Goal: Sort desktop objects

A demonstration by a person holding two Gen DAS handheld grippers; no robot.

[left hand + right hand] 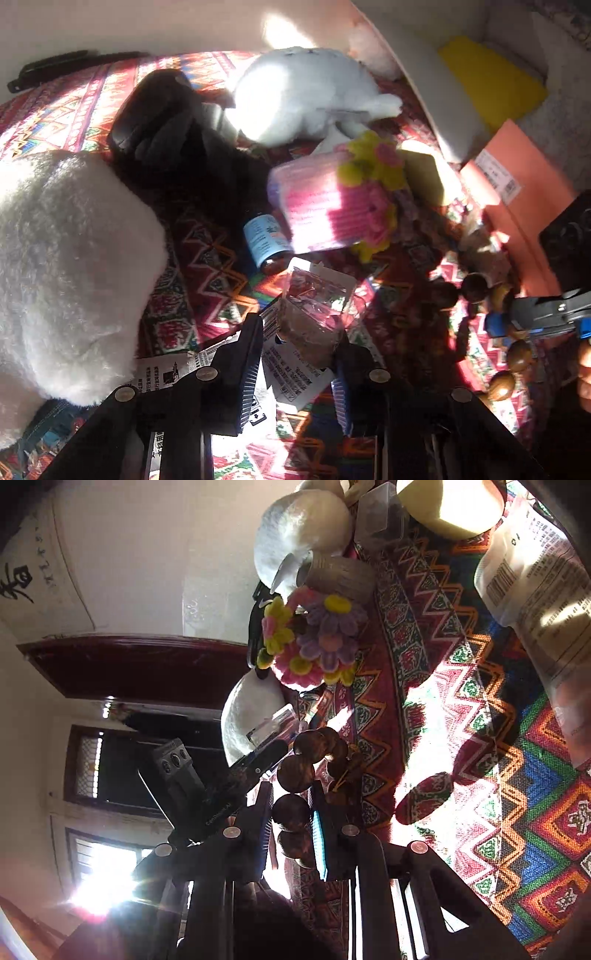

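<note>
left gripper point(299, 343): its jaws are sitting either side of a clear plastic packet point(317, 310) with white labels; whether they are already pressing on it, i cannot tell.
right gripper point(290, 812): it is closing on a string of dark wooden beads point(295, 771), with one bead sitting between the pads.
packet from the left gripper: straight ahead and low, lying on the patterned cloth of the desk point(207, 258); its long axis is running away from the gripper.
beads from the right gripper: the string is running forward from the jaws, then curling right onto the cloth.
nearer hand: the left for the packet, the right for the beads.
just beyond the packet: a small blue-labelled bottle point(266, 240) and a pink pack point(314, 206), both near it.
hard to make out: strong sun and deep shadow are hiding the packet's contents; the labels' print is too small to read.
cut off: the far end of the beads is disappearing behind the right gripper.
</note>
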